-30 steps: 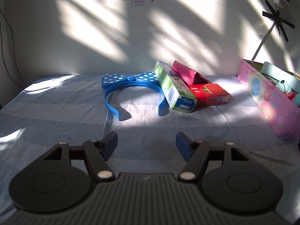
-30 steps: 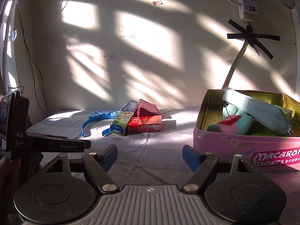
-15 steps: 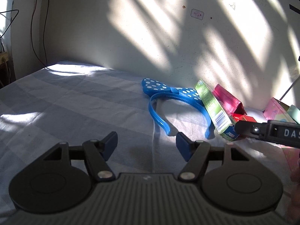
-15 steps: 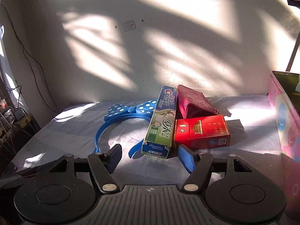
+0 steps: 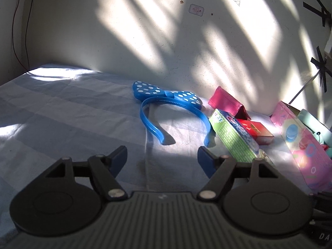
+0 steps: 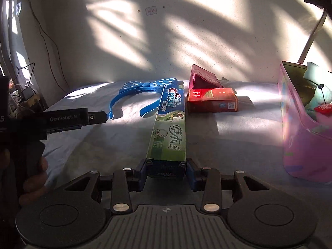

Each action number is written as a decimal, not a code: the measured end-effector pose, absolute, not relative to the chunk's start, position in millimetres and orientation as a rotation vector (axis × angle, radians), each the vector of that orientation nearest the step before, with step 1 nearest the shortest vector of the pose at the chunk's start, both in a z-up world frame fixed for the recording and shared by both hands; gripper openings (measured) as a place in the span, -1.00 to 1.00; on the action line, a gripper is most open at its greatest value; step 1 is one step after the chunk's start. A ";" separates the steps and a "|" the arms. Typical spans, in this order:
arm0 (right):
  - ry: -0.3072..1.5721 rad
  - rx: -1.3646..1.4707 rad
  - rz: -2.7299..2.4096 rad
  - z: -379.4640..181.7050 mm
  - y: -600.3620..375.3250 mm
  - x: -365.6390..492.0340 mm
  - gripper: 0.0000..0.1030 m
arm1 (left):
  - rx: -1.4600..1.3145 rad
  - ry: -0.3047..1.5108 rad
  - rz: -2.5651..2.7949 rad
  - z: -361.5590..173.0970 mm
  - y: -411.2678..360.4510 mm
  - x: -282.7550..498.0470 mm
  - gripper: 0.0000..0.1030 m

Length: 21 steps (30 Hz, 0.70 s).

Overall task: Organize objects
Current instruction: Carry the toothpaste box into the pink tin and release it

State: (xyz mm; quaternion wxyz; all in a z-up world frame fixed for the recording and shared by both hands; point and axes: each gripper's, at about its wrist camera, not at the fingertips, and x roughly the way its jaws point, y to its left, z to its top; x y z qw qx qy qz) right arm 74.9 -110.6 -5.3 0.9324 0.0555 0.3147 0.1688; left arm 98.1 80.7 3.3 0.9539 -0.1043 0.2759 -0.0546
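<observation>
Green toothpaste box now sits between the right gripper tips, which just closed and pinch its near end, so it looks ready to lift toward the pink tin on the right. Left gripper is spread, holding nothing. Farther off lies the blue headband. Tin's inside is mostly cut off.

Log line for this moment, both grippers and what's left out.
right gripper: closing on toothpaste box | left gripper: open, empty | loose: headband, red box, wallet | tin: partly filled
</observation>
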 end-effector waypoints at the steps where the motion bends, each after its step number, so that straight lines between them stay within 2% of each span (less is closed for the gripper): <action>1: 0.645 0.138 0.360 -6.4 -118.3 58.2 -0.30 | -0.242 0.592 -0.171 1.6 77.7 98.4 0.56; 3: 0.661 0.280 0.412 -9.6 -141.6 32.7 -0.30 | -0.314 0.661 -0.287 -1.6 67.9 97.2 0.56; 6: 0.708 0.524 0.461 -21.6 -169.3 25.2 -0.30 | -0.344 0.709 -0.377 1.5 44.6 89.0 0.73; 9: 0.714 0.607 0.485 -29.0 -179.7 25.1 -0.30 | -0.413 0.779 -0.429 0.7 25.9 87.9 0.84; 12: 0.702 0.599 0.500 -31.2 -178.6 20.9 -0.30 | -0.350 0.794 -0.373 2.7 2.7 86.9 0.84; 13: 0.696 0.591 0.507 -31.3 -178.4 19.3 -0.30 | -0.308 0.798 -0.356 4.0 -7.2 87.8 0.74; 14: 0.692 0.585 0.512 -31.4 -178.3 17.8 -0.30 | -0.273 0.801 -0.356 4.6 -14.7 89.3 0.38; 16: 0.681 0.569 0.518 -30.4 -179.3 16.0 -0.30 | -0.260 0.816 -0.398 6.4 -26.0 93.0 -0.04; 21: 0.568 0.526 0.489 -14.1 -199.0 9.0 -0.30 | -0.223 0.771 -0.450 40.5 -53.0 96.4 -0.08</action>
